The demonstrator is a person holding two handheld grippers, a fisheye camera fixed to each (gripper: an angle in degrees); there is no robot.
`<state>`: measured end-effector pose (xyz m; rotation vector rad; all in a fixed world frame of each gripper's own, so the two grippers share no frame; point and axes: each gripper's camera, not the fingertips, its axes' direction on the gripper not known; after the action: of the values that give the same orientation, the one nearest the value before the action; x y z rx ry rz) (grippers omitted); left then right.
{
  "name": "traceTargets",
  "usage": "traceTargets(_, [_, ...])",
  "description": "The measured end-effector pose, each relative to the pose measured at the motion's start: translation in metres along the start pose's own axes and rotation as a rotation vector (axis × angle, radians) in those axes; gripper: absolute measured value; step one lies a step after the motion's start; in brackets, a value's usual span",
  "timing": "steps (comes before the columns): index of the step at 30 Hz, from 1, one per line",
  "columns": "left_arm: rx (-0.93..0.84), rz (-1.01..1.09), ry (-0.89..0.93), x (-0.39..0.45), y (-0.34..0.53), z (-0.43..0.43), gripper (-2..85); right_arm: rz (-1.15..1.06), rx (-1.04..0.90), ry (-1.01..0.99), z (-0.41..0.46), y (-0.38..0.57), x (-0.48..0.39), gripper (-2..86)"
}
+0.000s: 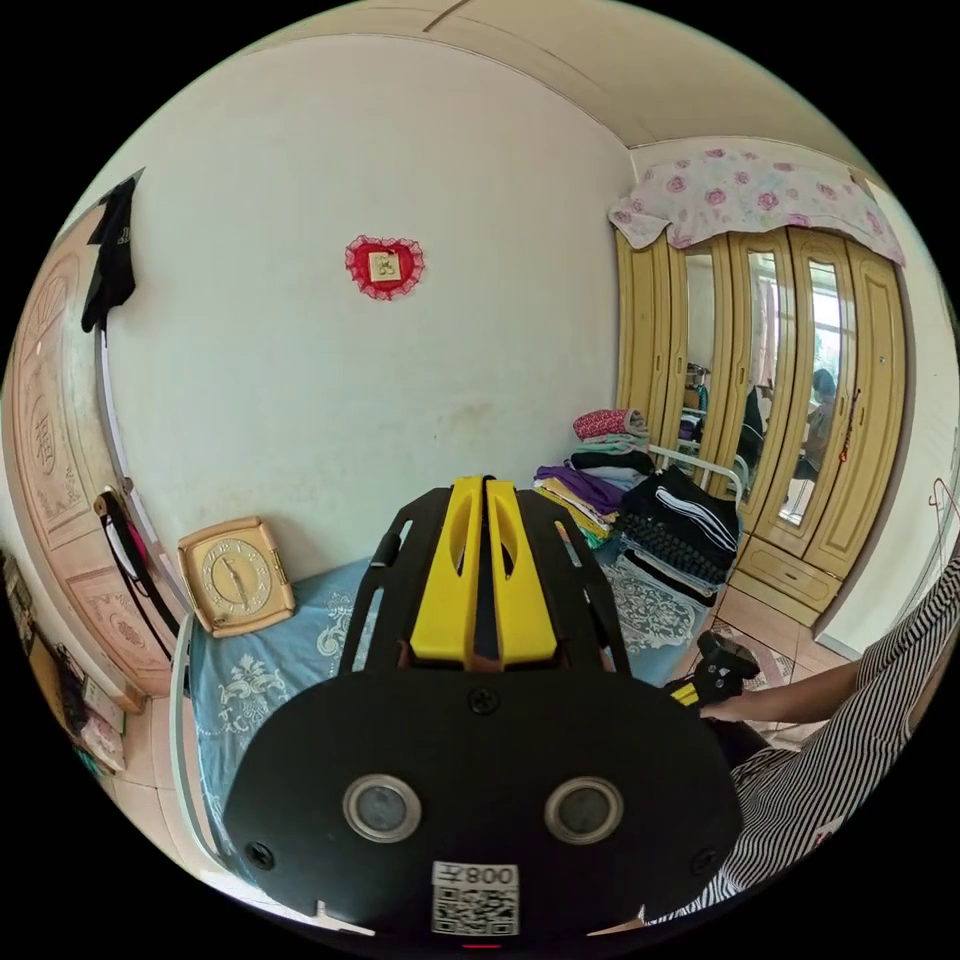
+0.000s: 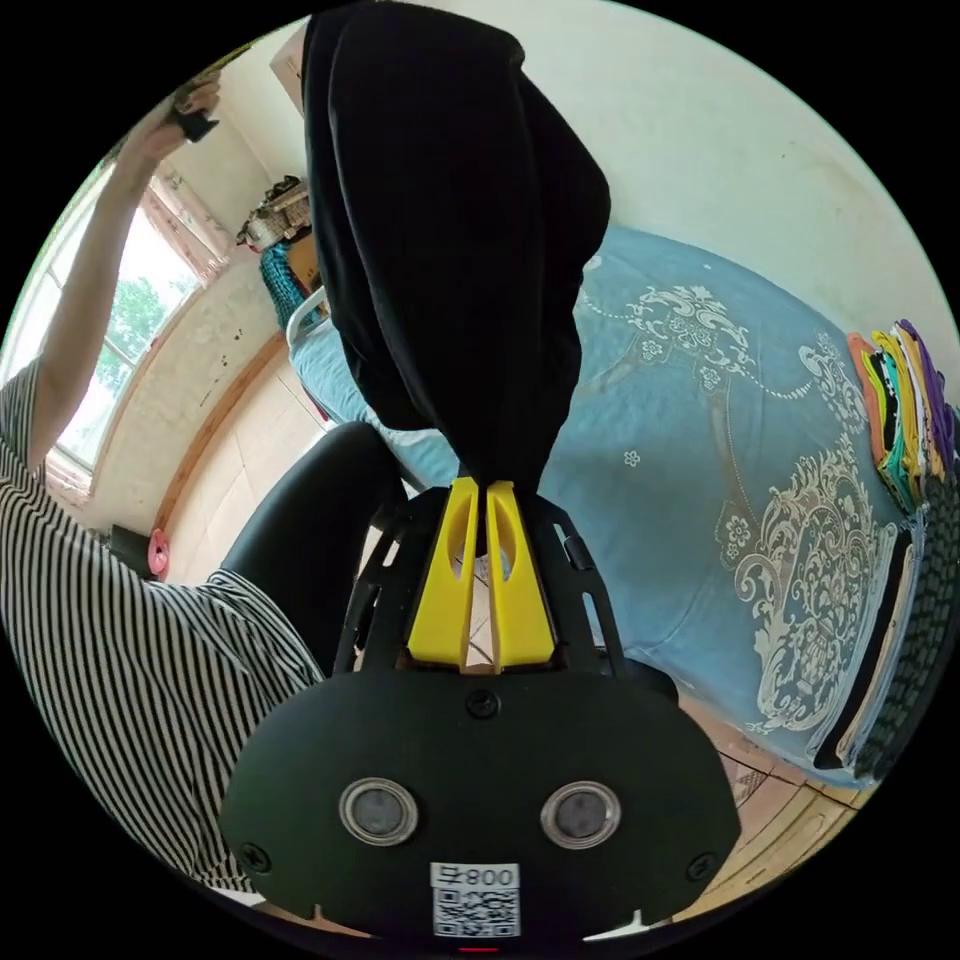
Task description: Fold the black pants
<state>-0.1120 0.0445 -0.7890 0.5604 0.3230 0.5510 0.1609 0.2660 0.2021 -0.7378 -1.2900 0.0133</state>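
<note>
The black pants (image 2: 450,230) are bunched into a thick hanging mass in the right gripper view. My right gripper (image 2: 487,487) is shut on their narrow end, and the cloth spreads from the yellow jaws toward the picture's top. My left gripper (image 1: 485,485) is raised facing the white wall, its yellow jaws pressed together with no cloth seen between them. In the right gripper view it appears as the left gripper (image 2: 190,115), held high in a raised hand, apart from the pants. The right gripper (image 1: 720,665) sits low beside the bed in the left gripper view.
A bed with a blue patterned cover (image 2: 700,420) lies under the pants. Stacks of folded clothes (image 1: 640,500) fill its far end, and a clock (image 1: 235,575) leans at the wall. A wardrobe (image 1: 800,400) stands beyond. The person's striped shirt (image 2: 120,620) is close by.
</note>
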Motion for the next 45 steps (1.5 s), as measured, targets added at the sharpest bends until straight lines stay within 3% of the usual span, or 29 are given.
traceTargets(4, [-0.048, 0.033, 0.088, -0.014, -0.042, 0.06, 1.3, -0.01, 0.116, -0.124, -0.032, 0.011, 0.021, 0.1])
traceTargets(8, [-0.383, 0.026, 0.151, -0.028, -0.036, 0.172, 3.8, 0.02, 0.082, -0.153, -0.024, 0.023, 0.045, 0.1])
traceTargets(13, [-0.61, -0.146, 0.243, -0.077, 0.058, 0.234, 8.3, 0.153, -0.021, -0.223, 0.008, 0.051, 0.091, 0.3])
traceTargets(18, [-0.931, -0.415, 0.268, -0.126, 0.206, 0.254, 11.6, 0.235, -0.002, -0.351, 0.01, 0.071, 0.142, 0.3])
traceTargets(24, [-1.049, -0.72, 0.284, -0.159, 0.3, 0.274, 10.8, 0.25, 0.011, -0.422, -0.005, 0.084, 0.184, 0.3])
traceTargets(29, [-1.019, -0.653, 0.267, -0.18, 0.296, 0.279, 4.2, 0.272, 0.07, -0.486, -0.023, 0.098, 0.219, 0.4])
traceTargets(34, [-0.688, -0.611, 0.403, -0.215, 0.225, 0.263, 2.8, 0.32, 0.276, -0.58, -0.065, 0.11, 0.269, 0.3])
traceTargets(39, [-0.402, -0.449, 0.561, -0.233, 0.089, 0.278, 2.3, 0.369, 0.579, -0.57, -0.146, 0.122, 0.334, 0.3])
traceTargets(45, [-0.121, -0.198, 0.648, -0.218, -0.078, 0.251, 2.3, 0.239, 0.978, -0.409, -0.303, 0.126, 0.36, 0.2])
